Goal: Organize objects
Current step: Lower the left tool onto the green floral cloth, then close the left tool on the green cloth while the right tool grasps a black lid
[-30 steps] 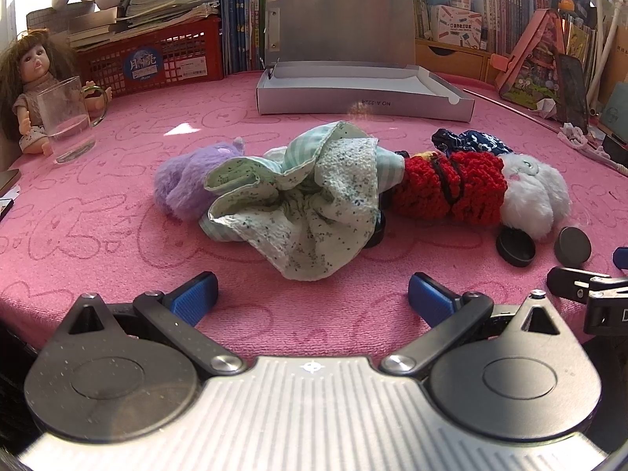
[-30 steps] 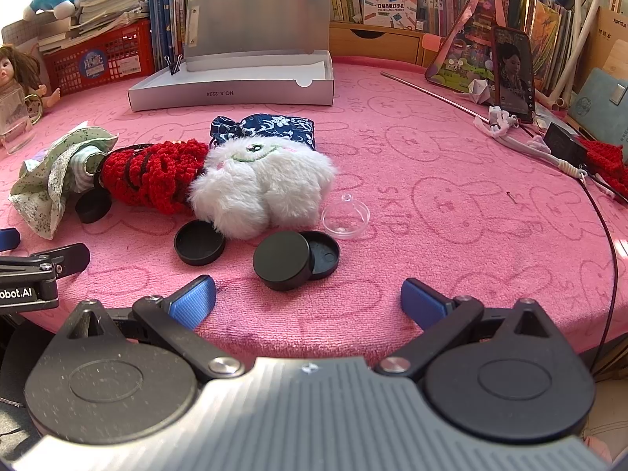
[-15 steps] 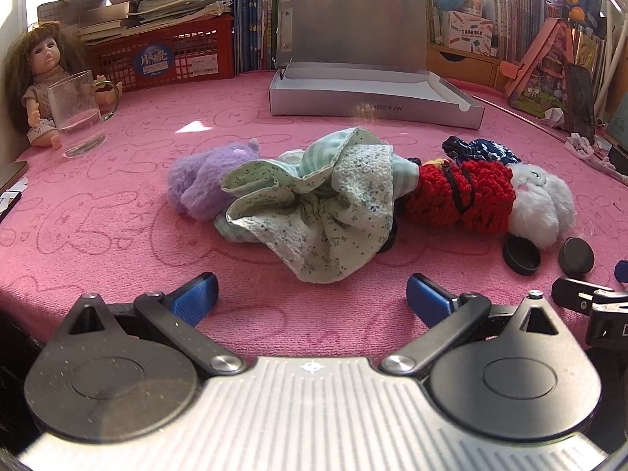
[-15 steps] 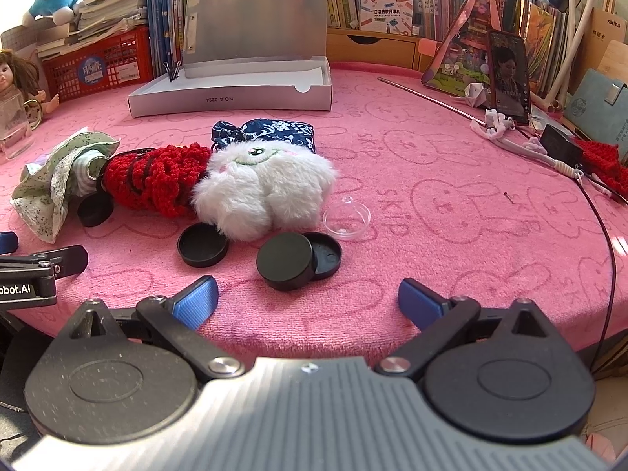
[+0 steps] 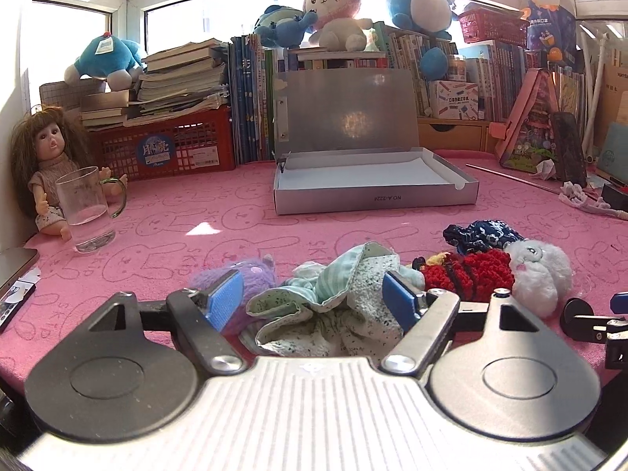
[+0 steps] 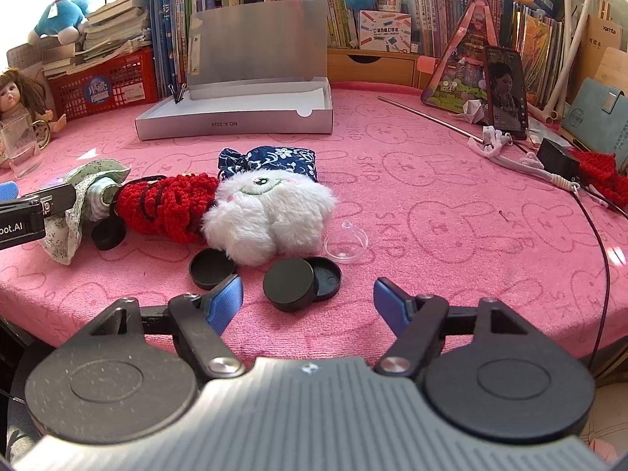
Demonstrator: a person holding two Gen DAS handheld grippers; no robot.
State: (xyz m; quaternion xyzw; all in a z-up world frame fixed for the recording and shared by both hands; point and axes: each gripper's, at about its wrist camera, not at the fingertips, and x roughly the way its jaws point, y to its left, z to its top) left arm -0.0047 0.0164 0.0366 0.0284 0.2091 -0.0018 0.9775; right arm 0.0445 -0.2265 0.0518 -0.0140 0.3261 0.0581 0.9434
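Note:
A crumpled green cloth (image 5: 325, 302) lies on the pink table cover (image 5: 196, 235), beside a purple plush (image 5: 255, 274). My left gripper (image 5: 312, 298) has its blue pads on either side of the cloth; the jaws are closing and I see no clear press on it. To the right lie a red crochet piece (image 6: 168, 208), a white plush (image 6: 267, 212) and a blue floral pouch (image 6: 274, 157). My right gripper (image 6: 308, 302) is closing just short of a black round tin (image 6: 290, 284), with nothing between its pads. An open grey box (image 6: 235, 121) stands behind.
A black lid (image 6: 212, 269) and a clear dome cap (image 6: 346, 241) lie near the tin. A glass mug (image 5: 88, 212), a doll (image 5: 43, 157) and a red basket (image 5: 168, 145) stand at the back left. A propped phone (image 6: 506, 90) and a black cable (image 6: 600, 274) are at the right.
Both grippers' jaws have narrowed. The left gripper rose and tipped upward, so the cloth now sits low between its fingers. The right gripper has stayed in place.

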